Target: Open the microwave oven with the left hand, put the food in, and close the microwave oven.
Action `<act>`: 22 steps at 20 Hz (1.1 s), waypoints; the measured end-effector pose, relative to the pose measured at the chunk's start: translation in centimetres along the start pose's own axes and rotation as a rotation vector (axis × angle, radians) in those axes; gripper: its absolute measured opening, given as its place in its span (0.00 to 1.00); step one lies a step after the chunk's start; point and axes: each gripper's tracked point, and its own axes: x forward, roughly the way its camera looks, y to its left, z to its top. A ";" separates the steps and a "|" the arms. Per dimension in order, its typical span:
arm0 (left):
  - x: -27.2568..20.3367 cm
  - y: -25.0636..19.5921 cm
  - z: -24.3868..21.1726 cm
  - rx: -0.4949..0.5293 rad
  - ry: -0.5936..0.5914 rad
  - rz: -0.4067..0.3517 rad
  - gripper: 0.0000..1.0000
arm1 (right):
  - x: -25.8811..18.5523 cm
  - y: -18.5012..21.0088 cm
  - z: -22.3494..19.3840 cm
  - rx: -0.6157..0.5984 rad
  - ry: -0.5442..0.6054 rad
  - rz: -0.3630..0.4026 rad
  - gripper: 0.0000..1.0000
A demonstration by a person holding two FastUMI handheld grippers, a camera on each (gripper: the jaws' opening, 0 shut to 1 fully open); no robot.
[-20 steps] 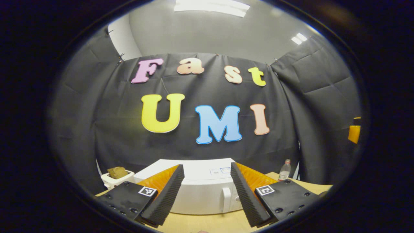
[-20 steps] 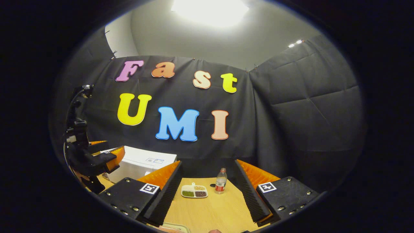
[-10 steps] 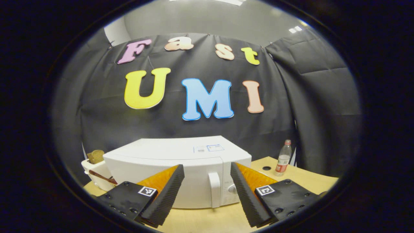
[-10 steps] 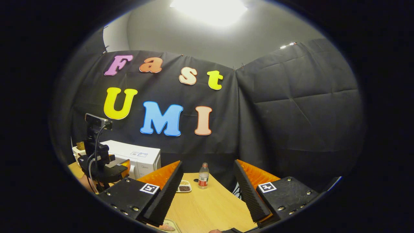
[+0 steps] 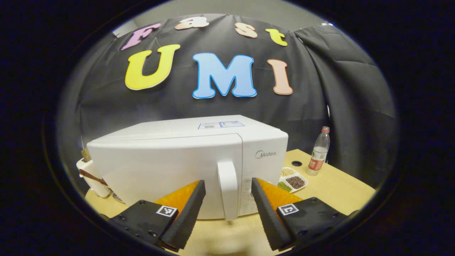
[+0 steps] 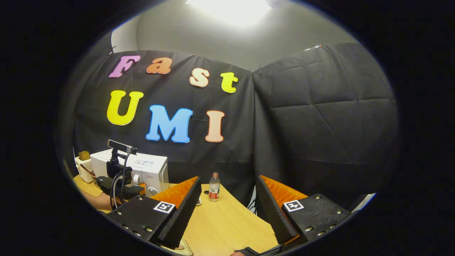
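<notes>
Facing the microwave [image 5: 185, 160] head-on, the left gripper [image 5: 227, 209] had its fingers wide apart, one each side of the white door handle [image 5: 227, 188], neither pad touching it. Handle sat upright betw. the tips, slightly nearer the L finger; small gaps both sides. Door was shut, its R edge running just R of the handle, control panel [image 5: 261, 170] beyond that. Past the R finger: a divided snack dish [image 5: 292, 180] close to the oven's R corner, then a plastic bottle [image 5: 319, 151] farther out, apart from the dish. Bare table [image 5: 341, 185] to the R, up to its far edge. A white toaster [image 5: 93, 174] w/ bread was tucked beside the oven's L side.

Right gripper [image 6: 227, 209] was also spread open, nothing betw. its fingers, over open tabletop [image 6: 224, 224]. Ahead-left of it: the microwave [image 6: 140, 170], w/ the left gripper [image 6: 122, 183] in front of it. Bottle [image 6: 214, 187] stood ahead, just L of centre. Food item: couldn't tell where it was.
</notes>
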 end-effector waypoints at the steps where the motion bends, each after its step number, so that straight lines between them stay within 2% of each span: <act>1: 0.2 0.0 -0.3 0.006 0.005 0.005 0.78 | 0.0 -0.1 0.0 -0.002 0.002 0.001 0.95; 2: 0.5 0.0 -0.3 0.016 0.011 0.015 0.70 | 0.0 -0.2 0.0 -0.004 0.001 0.001 0.95; 3: 0.8 -0.1 -0.5 0.024 0.021 0.019 0.53 | 0.0 -0.4 0.2 -0.006 0.000 0.003 0.95; 6: 0.6 -0.1 -0.7 0.027 0.028 0.041 0.38 | -0.1 -0.5 0.1 -0.012 0.002 0.020 0.95; 10: 0.7 0.0 -0.6 0.023 0.044 0.021 0.27 | -0.3 -0.3 0.1 -0.025 0.000 0.061 0.95; 13: 0.5 0.0 -0.8 0.004 0.059 0.030 0.12 | 0.1 0.2 0.3 -0.025 -0.007 0.093 0.95; 15: -1.8 0.1 -1.9 -0.048 0.105 0.052 0.12 | 0.3 0.3 0.0 -0.031 -0.003 0.111 0.95; 16: -3.1 0.1 -1.8 -0.041 0.062 0.055 0.08 | 0.3 0.2 -0.1 -0.033 -0.006 0.117 0.95; 17: -4.5 0.2 -1.4 -0.024 0.033 0.053 0.08 | 0.3 0.3 -0.1 -0.029 -0.008 0.124 0.95; 22: -9.6 1.4 -3.3 -0.043 0.064 0.012 0.10 | 1.6 2.5 -0.4 -0.007 -0.009 0.218 0.95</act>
